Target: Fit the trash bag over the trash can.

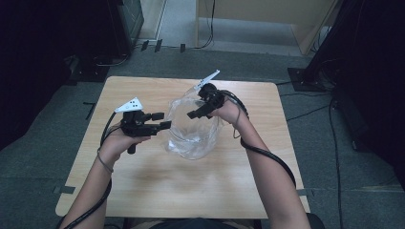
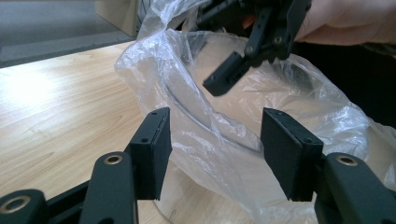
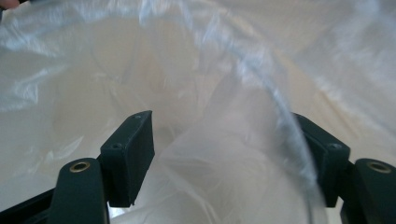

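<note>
Clear, colourless crinkled plastic bag (image 1: 191, 131) — white glare streaks on its folds, a clear round rim showing through it. Rectangular wooden table (image 1: 157, 186) — pale tan, fine straight grain. Left gripper (image 1: 160, 120): matt black jaws with brass-coloured rivets, white three-cornered plate on top. Right gripper (image 1: 196, 113): black, same brass rivets, orange fleck at its linkage. Grey floor (image 1: 43, 167).
</note>
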Demonstrator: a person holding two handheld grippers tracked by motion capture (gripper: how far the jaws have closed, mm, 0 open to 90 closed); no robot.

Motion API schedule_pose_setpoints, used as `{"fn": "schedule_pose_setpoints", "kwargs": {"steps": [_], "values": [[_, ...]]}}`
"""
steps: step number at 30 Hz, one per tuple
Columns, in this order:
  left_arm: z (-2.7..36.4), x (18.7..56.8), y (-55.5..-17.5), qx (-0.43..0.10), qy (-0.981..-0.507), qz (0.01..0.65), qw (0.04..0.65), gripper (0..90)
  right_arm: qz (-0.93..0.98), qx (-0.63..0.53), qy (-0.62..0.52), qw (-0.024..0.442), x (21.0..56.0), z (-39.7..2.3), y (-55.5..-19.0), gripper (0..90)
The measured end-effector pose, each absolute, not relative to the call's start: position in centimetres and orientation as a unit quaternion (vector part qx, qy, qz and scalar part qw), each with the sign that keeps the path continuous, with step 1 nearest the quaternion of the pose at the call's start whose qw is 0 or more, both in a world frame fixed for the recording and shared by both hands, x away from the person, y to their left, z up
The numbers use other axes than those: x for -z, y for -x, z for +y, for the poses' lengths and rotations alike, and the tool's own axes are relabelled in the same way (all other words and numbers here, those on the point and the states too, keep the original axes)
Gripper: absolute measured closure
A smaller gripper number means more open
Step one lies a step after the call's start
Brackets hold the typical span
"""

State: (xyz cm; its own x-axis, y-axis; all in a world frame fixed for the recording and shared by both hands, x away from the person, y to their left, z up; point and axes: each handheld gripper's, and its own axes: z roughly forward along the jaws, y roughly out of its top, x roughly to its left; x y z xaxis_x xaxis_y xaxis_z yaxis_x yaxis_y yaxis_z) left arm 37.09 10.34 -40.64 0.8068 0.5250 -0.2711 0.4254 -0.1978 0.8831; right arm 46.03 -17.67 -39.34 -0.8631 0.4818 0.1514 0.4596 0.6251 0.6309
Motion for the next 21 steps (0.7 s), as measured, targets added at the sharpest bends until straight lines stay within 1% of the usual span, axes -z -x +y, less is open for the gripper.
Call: {"fn": "schedule_pose_setpoints", "kwargs": {"steps": [4,8,9,11,14,17,21], "values": [[10.2,40.5,-37.0,-0.055,-0.776,0.302,0.551,42.9,0.898,-0.351,-0.265,0.013,39.9,-18.1,-45.8,28.5],[10.2,40.2,-36.9,-0.064,-0.776,0.300,0.551,44.5,0.886,-0.374,-0.273,0.032,38.7,-18.5,-45.5,27.4],[10.2,40.2,-36.9,-0.066,-0.776,0.300,0.551,45.6,0.883,-0.379,-0.273,0.038,38.3,-18.6,-45.5,27.3],[10.2,40.1,-36.9,-0.065,-0.775,0.301,0.552,50.8,0.877,-0.392,-0.276,0.038,37.3,-18.6,-45.1,27.1],[10.3,39.8,-36.9,-0.072,-0.770,0.302,0.557,53.7,0.874,-0.398,-0.275,0.042,36.5,-18.5,-44.6,26.2],[10.4,39.6,-36.8,-0.072,-0.767,0.303,0.561,54.7,0.870,-0.410,-0.269,0.051,36.1,-18.7,-44.2,26.3],[10.4,39.6,-36.9,-0.082,-0.769,0.304,0.557,53.0,0.863,-0.415,-0.287,0.039,36.1,-19.3,-44.2,25.2]]}}
